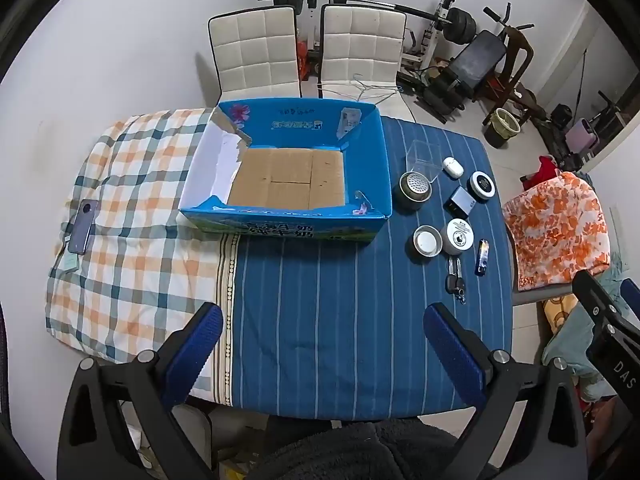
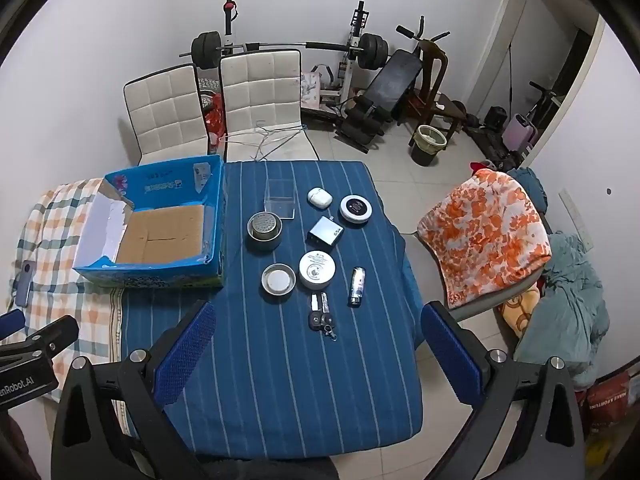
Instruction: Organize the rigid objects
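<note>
Both tools hang high over the table, and the left gripper (image 1: 324, 344) has its blue pads spread as wide as they go, nothing between them but striped blue cloth (image 1: 320, 300). Same story for the right gripper (image 2: 316, 344): jaws fully apart, empty, above the near part of the table. The open blue cardboard box (image 1: 366, 152) sits at the far middle of the table, straddling the join between the checked cloth (image 1: 132, 208) and the blue one, its brown floor bare. All the small items are grouped to the right of it, apart from the box. Nearest the box, a dark round tin with a perforated top (image 2: 264, 230), and behind it a clear plastic box (image 2: 280, 198). Further right, a white earbud case (image 2: 319, 197) and a round black-faced disc with a white rim (image 2: 356, 209), with a grey charger block (image 2: 326, 233) just in front of them. Closer in, an open shallow tin (image 2: 279, 282) beside a white round container (image 2: 317, 270), then a small dark lighter-like cylinder (image 2: 357, 286) off to the right. Nearest of all, a bunch of keys (image 2: 322, 318), lying just past the right gripper's reach line. Off on the checked cloth at far left, a phone (image 1: 82, 226) lies alone. Two white chairs (image 1: 256, 52) stand behind the table, and a chair draped in orange-patterned fabric (image 2: 484, 236) crowds the right edge.
</note>
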Action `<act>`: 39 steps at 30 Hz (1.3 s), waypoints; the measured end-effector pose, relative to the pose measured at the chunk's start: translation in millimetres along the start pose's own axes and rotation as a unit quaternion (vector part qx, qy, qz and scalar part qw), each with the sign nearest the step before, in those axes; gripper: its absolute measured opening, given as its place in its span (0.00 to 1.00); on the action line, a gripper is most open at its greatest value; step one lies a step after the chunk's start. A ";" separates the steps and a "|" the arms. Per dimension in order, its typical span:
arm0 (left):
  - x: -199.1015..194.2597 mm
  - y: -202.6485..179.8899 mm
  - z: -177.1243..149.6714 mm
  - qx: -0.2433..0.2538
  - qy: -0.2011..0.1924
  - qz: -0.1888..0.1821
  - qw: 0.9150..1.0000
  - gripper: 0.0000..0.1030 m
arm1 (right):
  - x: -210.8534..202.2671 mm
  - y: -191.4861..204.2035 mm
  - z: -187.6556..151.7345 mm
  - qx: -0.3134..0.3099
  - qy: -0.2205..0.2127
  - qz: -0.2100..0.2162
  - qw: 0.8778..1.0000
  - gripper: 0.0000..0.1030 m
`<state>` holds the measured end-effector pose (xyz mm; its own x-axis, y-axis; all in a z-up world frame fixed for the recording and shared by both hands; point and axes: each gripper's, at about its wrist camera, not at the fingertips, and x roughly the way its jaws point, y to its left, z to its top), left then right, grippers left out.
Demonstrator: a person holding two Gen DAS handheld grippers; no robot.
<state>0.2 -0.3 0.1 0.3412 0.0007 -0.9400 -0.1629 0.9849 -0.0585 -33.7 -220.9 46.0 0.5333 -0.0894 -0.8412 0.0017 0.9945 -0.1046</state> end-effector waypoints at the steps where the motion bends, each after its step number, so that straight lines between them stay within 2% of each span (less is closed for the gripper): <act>1: 0.1 0.1 0.0 -0.003 0.000 0.002 1.000 1.00 | -0.5 0.1 -0.1 -0.001 -0.001 0.000 1.000 1.00; 13: -5.7 7.3 5.8 -0.001 -0.005 0.008 1.000 1.00 | -5.6 17.9 -3.0 -0.005 0.005 0.006 1.000 1.00; 39: -18.4 21.8 9.2 0.001 -0.024 0.015 1.000 1.00 | -16.1 19.2 -3.3 -0.010 0.000 0.009 1.000 1.00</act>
<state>-1.1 22.7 19.2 0.3795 0.0373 -0.9244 -0.1709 0.9848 -0.0304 -45.0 -200.6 55.9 0.5329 -0.0713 -0.8431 -0.0253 0.9946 -0.1002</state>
